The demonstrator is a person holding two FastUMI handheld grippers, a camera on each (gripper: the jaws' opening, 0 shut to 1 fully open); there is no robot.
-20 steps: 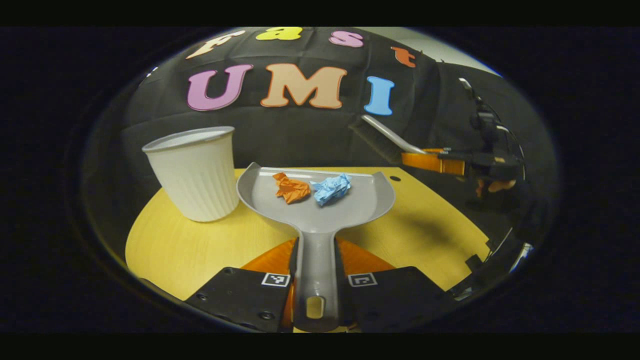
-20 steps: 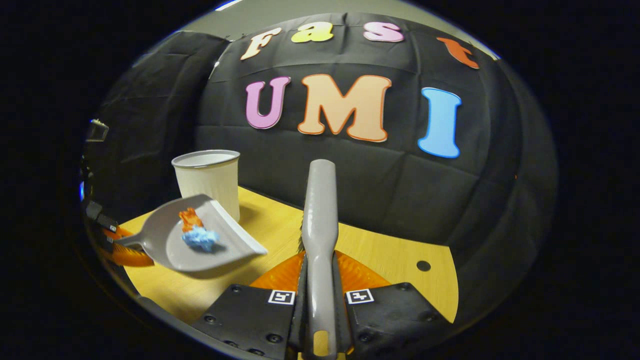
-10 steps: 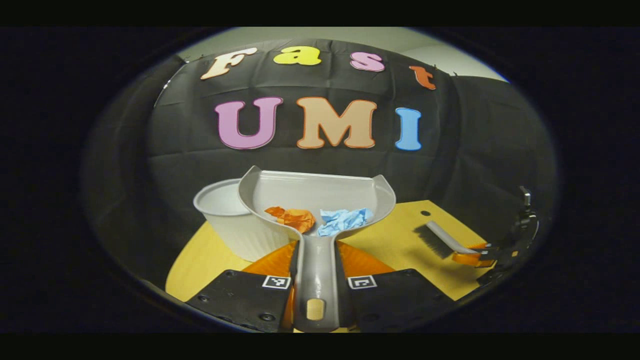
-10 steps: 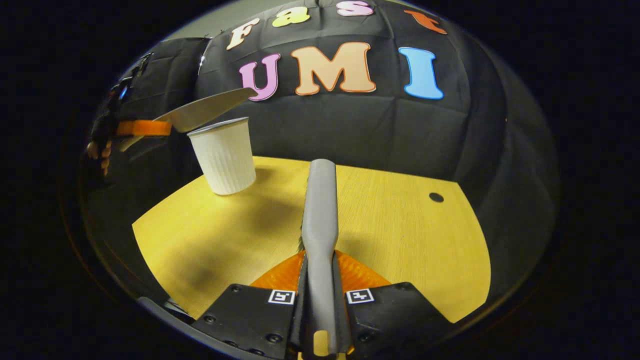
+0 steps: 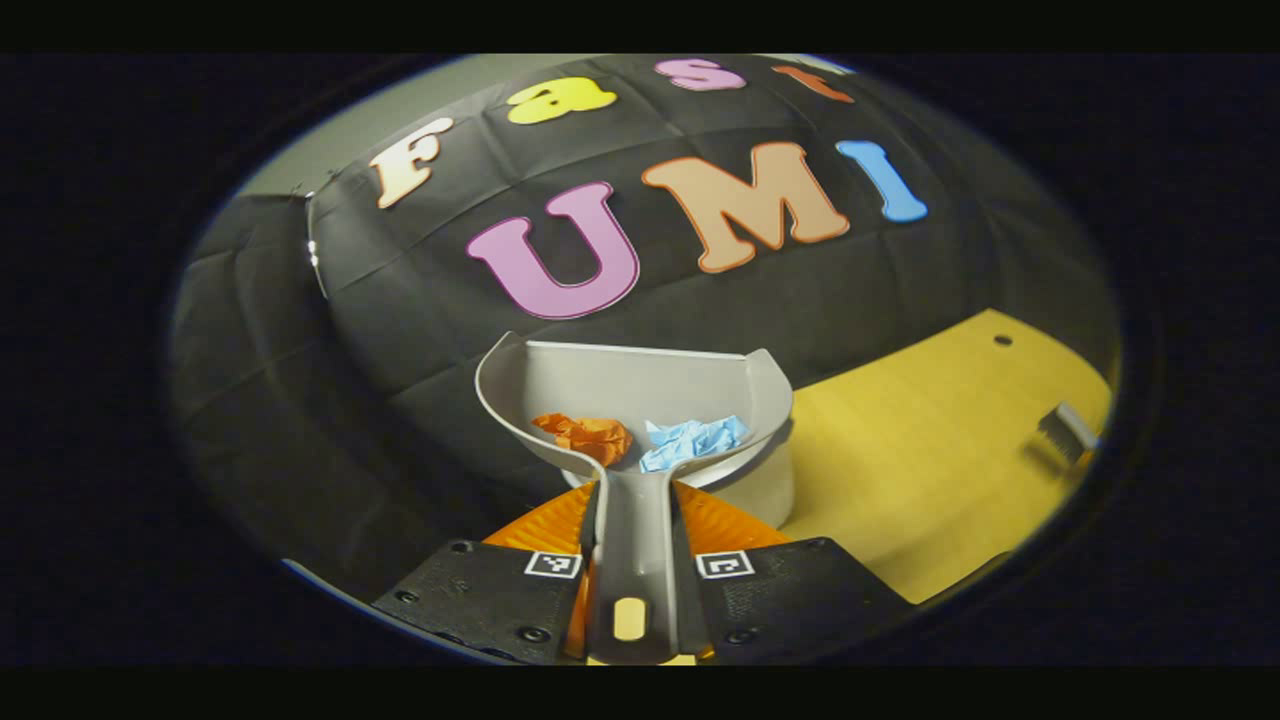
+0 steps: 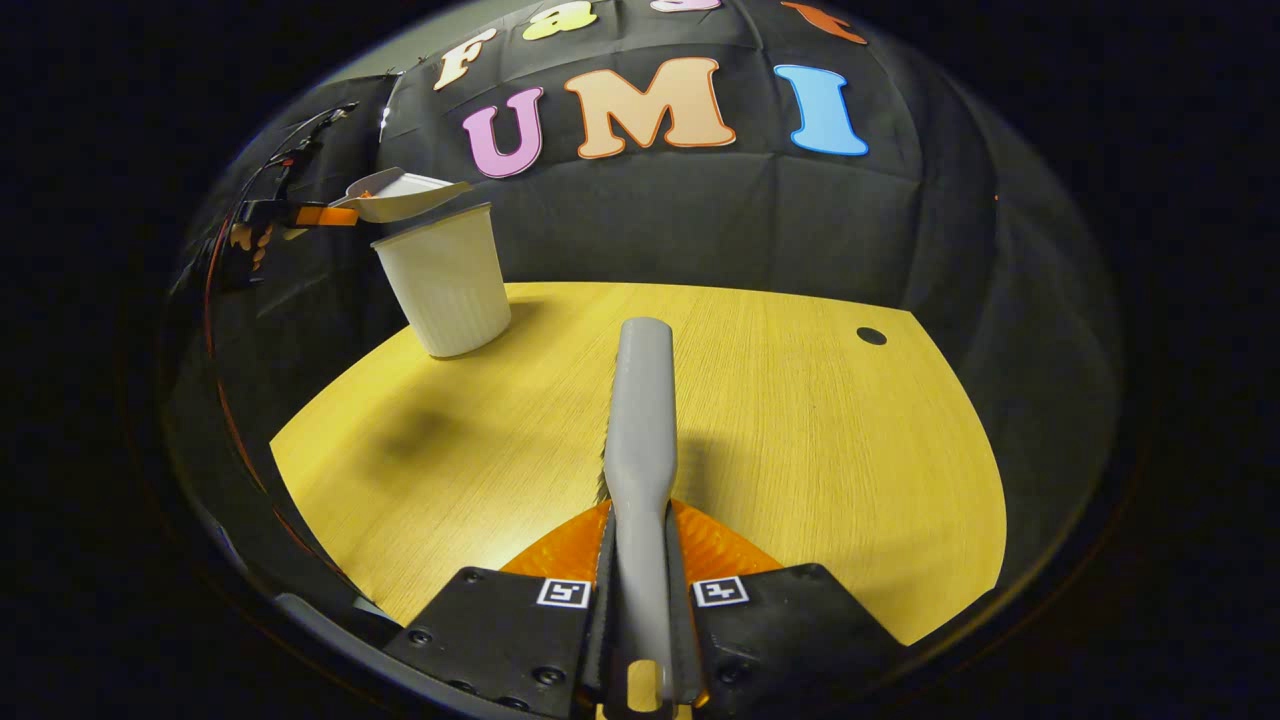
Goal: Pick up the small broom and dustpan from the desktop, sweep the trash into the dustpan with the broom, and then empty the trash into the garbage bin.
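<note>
The yellow worktop (image 6: pixel 760 400) carries the white garbage bin (image 6: pixel 445 285) near its far left corner. Above the bin hangs the grey dustpan (image 5: pixel 630 400), its handle clamped in the left tool (image 5: pixel 632 585); it seems tilted. The right tool (image 6: pixel 640 610) grips the broom (image 6: pixel 640 420) over the worktop. Orange paper (image 5: pixel 585 437) and blue paper (image 5: pixel 695 440) lie in the pan.

yellow wooden desktop (image 6: pixel 780 420), small dark hole (image 6: pixel 871 336), perhaps
</note>
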